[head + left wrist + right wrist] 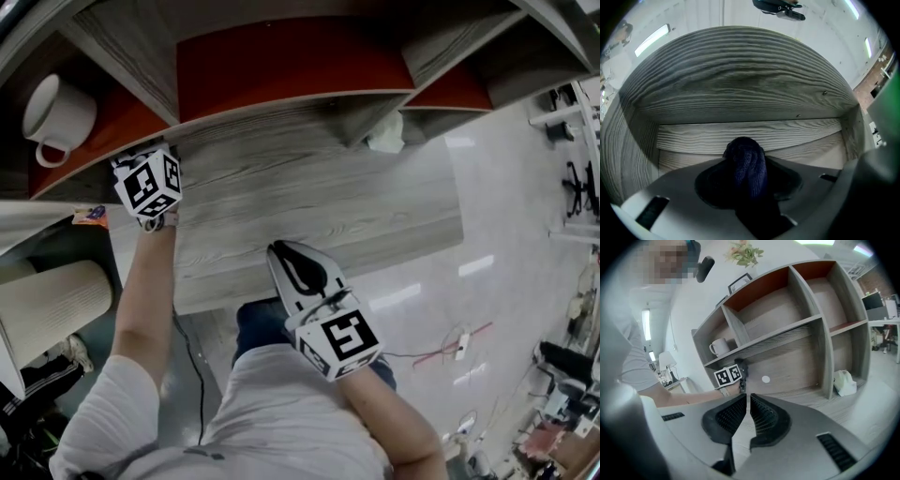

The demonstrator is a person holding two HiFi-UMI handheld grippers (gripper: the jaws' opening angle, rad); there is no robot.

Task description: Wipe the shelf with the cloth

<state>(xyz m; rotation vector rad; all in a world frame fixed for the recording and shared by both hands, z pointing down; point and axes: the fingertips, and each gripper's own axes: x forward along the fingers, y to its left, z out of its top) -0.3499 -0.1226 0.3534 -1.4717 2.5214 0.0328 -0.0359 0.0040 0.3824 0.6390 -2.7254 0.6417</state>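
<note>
A dark blue cloth [746,161] is bunched between the jaws of my left gripper [746,174], which is shut on it. It points into a compartment of the grey wood shelf [740,136], close to the back panel. In the head view only the left gripper's marker cube [147,186] shows, at the front edge of the shelf board [309,187]; its jaws and the cloth are hidden under the board above. My right gripper [280,251] hangs shut and empty over the board's front edge. In the right gripper view my right gripper [746,398] faces the shelf unit [787,333].
A white mug [56,117] stands in the upper left compartment. A crumpled white thing [384,134] lies in the lower right compartment. A ribbed lampshade [52,300] is at the left. Cables [450,347] lie on the glossy floor to the right.
</note>
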